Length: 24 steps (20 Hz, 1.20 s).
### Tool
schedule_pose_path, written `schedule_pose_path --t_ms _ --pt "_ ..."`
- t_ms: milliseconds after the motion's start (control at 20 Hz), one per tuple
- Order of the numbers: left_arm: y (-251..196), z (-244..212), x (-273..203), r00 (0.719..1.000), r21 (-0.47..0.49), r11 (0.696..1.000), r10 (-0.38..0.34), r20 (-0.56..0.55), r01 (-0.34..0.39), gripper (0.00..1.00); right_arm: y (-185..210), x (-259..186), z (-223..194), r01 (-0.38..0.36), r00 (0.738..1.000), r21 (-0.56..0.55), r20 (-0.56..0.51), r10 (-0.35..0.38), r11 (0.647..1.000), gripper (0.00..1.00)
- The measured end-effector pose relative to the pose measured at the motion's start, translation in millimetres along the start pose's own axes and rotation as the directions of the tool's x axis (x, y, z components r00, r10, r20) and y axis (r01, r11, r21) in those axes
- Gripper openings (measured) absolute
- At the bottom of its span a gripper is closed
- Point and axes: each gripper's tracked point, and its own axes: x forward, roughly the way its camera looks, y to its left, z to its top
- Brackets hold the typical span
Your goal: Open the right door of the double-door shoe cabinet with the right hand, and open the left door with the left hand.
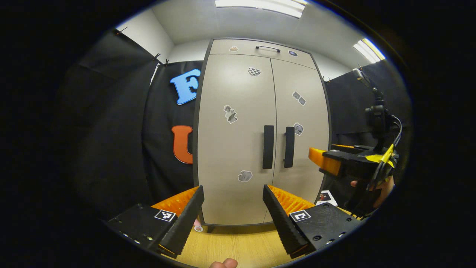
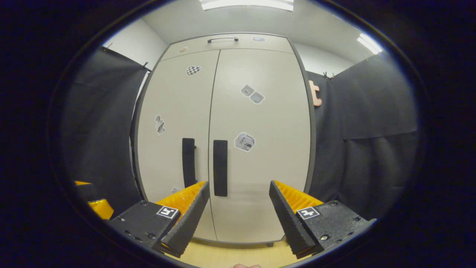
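Observation:
The beige double-door shoe cabinet stands straight ahead with both doors closed. In the left gripper view its left door handle and right door handle are dark vertical bars beside the middle seam. My left gripper is open, short of the cabinet and below the handles, holding nothing. A hand holds my right gripper at the right, level with the handles. In the right gripper view my right gripper is open and empty in front of the right door, with the right handle just left of it.
A top drawer with a thin handle sits above the doors. Stickers dot both doors. Black cloth walls flank the cabinet on both sides. The wooden floor runs up to the cabinet's feet. Part of the left gripper shows low on the left.

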Motion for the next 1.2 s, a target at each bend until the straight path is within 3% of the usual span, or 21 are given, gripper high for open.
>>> schedule_pose_path --t_ms 250,850,1050,1200 --pt "-1 -6 -5 1.0 0.008 1.0 -0.015 -0.013 0.015 0.95 14 49 -3 -0.016 1.0 -0.035 -0.024 0.015 0.999 1.0" --pt "36 -11 -6 0.998 -0.02 0.998 0.057 -0.023 -0.058 0.95 38 108 -11 -0.037 0.999 0.023 -0.038 0.038 0.999 0.97" --pt "43 -11 -3 0.997 -0.033 0.997 0.067 -0.028 -0.068 0.95 32 111 -10 0.0 0.999 0.017 -0.034 0.001 1.0 0.85" --pt "45 -11 0 0.998 -0.041 0.997 0.065 -0.026 -0.066 0.95 39 111 -10 -0.025 0.999 0.018 -0.037 0.025 1.0 0.69"
